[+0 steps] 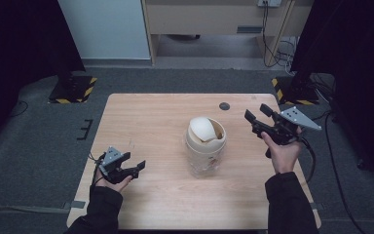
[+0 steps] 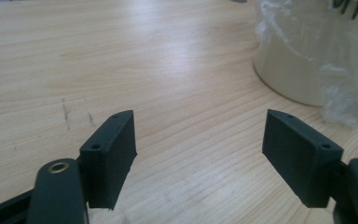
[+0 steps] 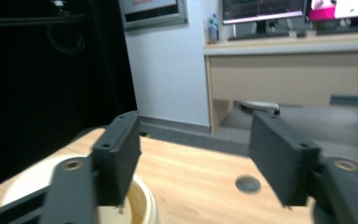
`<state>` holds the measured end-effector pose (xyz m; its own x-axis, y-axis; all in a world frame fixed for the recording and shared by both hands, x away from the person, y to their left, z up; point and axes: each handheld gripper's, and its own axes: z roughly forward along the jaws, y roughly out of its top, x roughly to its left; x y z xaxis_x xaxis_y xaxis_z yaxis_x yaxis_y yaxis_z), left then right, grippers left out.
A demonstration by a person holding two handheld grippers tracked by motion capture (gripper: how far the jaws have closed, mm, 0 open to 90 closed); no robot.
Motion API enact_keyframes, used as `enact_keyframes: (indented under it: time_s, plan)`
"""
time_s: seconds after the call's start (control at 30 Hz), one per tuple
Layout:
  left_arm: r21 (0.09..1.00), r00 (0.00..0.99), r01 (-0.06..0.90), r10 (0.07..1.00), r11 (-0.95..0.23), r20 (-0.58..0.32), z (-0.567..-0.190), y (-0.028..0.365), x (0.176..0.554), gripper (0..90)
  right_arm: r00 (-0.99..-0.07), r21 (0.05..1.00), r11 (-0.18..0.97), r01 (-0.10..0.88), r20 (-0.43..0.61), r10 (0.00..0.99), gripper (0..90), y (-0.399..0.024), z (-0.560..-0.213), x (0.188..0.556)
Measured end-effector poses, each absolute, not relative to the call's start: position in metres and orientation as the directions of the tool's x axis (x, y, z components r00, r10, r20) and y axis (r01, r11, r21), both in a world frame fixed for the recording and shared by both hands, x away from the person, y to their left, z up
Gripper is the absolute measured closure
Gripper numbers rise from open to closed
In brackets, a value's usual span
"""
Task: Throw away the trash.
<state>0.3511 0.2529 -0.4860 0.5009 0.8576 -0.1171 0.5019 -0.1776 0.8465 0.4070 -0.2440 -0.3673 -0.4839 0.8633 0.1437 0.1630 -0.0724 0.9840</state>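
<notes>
A small cream bin [image 1: 205, 145] with a domed swing lid and a clear plastic liner stands in the middle of the wooden table [image 1: 146, 117]. My left gripper [image 1: 135, 165] rests low near the table's front left, open, with nothing between its jaws. In the left gripper view the gripper [image 2: 200, 158] hovers over bare wood, and the bin [image 2: 307, 51] stands ahead at the upper right. My right gripper [image 1: 256, 113] is held up to the right of the bin, open and empty. In the right gripper view the gripper [image 3: 196, 158] looks past the bin's rim [image 3: 144, 200] at lower left.
A dark round cable hole [image 1: 224, 106] sits near the table's far edge, also seen as the hole [image 3: 248, 184]. Beyond the table are a grey floor, a wooden desk [image 1: 214, 19], and black stands with yellow-striped bases [image 1: 73, 87] at both far corners.
</notes>
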Motion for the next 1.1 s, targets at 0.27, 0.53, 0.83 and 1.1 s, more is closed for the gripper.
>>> enact_keyframes:
  time_s: [0.27,0.53,0.83,1.1]
  plan:
    - [0.787,0.485,0.576,0.867,-0.220,-0.112,-0.501,0.263,0.360,20.3,-0.465,0.945,-0.022,0.326,0.181,0.867,23.2,-0.267,-0.425,0.398]
    - [0.748,0.457,0.617,0.885,-0.245,-0.087,-0.508,0.271,0.365,18.2,-0.417,0.877,0.065,0.476,0.160,0.895,16.4,-0.294,-0.481,0.401]
    - [0.713,0.452,0.644,0.890,-0.276,-0.064,-0.515,0.273,0.368,16.7,-0.394,0.793,0.174,0.584,0.089,0.915,15.6,-0.313,-0.514,0.402]
    - [0.677,0.429,0.679,0.902,-0.284,-0.053,-0.522,0.277,0.371,14.8,-0.384,0.762,0.205,0.615,0.062,0.921,13.1,-0.317,-0.523,0.402]
